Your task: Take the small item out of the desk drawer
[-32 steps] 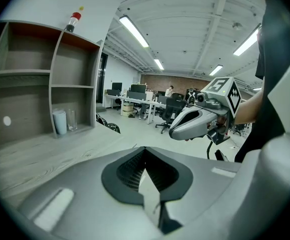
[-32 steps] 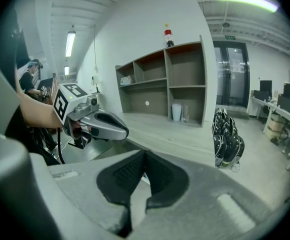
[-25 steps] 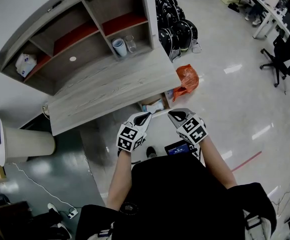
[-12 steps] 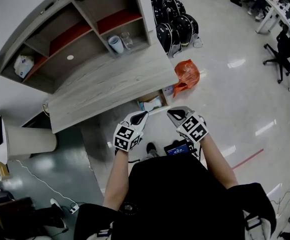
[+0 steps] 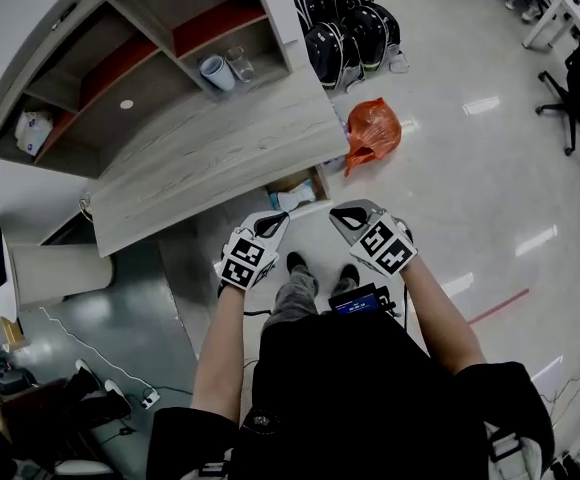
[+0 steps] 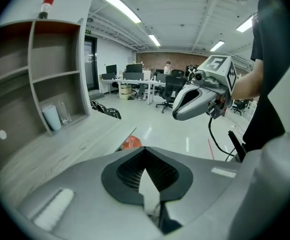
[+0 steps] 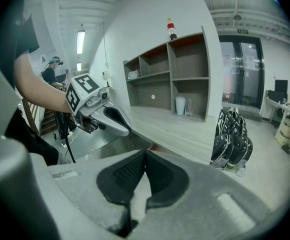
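Before the open drawer, both tongs closed and empty

Under the right front corner of the desk (image 5: 220,158): drawer (image 5: 312,181) standing open, small pale item (image 5: 292,199) inside it toward the front edge, too small to name. Just short of that front edge, near its left corner: left gripper (image 5: 273,222), tilted downward, jaws pressed flat together with nothing between. Off the drawer's right front corner: right gripper (image 5: 345,214), angled down likewise, jaws meeting along one seam, empty too. Touch neither drawer nor item; sit side by side with a gap between. On the desk's back edge, in the right-hand lower shelf compartment: cup (image 5: 212,71) and glass (image 5: 238,63), upright, just beside each other. Past the desk's right end, on the floor (image 5: 470,188): orange bag (image 5: 372,131), and farther back a cluster of dark bags (image 5: 345,28)
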Demonstrator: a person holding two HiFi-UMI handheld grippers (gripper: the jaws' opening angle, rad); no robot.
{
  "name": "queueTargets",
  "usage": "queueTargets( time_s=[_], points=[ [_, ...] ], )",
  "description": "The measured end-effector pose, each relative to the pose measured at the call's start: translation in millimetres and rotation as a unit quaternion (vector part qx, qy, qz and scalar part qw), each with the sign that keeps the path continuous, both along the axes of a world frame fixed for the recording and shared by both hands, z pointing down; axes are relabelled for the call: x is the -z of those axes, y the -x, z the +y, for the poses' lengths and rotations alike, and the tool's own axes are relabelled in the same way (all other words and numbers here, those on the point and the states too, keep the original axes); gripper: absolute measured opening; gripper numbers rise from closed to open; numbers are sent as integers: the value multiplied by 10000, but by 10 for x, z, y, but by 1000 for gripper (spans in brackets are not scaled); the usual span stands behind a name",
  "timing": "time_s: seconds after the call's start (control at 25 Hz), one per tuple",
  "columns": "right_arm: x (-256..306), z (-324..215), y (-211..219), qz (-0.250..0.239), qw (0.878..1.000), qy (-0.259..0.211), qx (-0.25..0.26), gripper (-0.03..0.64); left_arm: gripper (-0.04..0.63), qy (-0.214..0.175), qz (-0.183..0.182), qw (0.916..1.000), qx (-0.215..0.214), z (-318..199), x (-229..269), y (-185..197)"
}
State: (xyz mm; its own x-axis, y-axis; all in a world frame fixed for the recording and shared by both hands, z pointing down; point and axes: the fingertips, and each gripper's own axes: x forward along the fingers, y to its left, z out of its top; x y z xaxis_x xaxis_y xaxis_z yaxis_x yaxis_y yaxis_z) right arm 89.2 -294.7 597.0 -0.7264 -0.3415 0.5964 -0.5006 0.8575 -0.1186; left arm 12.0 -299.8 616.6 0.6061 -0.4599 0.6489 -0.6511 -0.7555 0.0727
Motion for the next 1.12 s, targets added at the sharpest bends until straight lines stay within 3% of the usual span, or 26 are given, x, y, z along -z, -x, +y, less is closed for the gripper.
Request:
queueTargets(
  time_s=[0.4,0.68,1.12],
  points=[
    [-361,-242,44,100,9997,213,16,-2,2,419,-622,9950,-655,-386,-847,-29],
    [-667,-397,90,88,9993,359,-101,-2,7,716,-1024,9871,-997,-490,-1462,-54],
    [-1078,-383,67,80,9982,578,-164,-2,111,723,-1663,9751,-1276,-533,-2132,-69]
  ],
)
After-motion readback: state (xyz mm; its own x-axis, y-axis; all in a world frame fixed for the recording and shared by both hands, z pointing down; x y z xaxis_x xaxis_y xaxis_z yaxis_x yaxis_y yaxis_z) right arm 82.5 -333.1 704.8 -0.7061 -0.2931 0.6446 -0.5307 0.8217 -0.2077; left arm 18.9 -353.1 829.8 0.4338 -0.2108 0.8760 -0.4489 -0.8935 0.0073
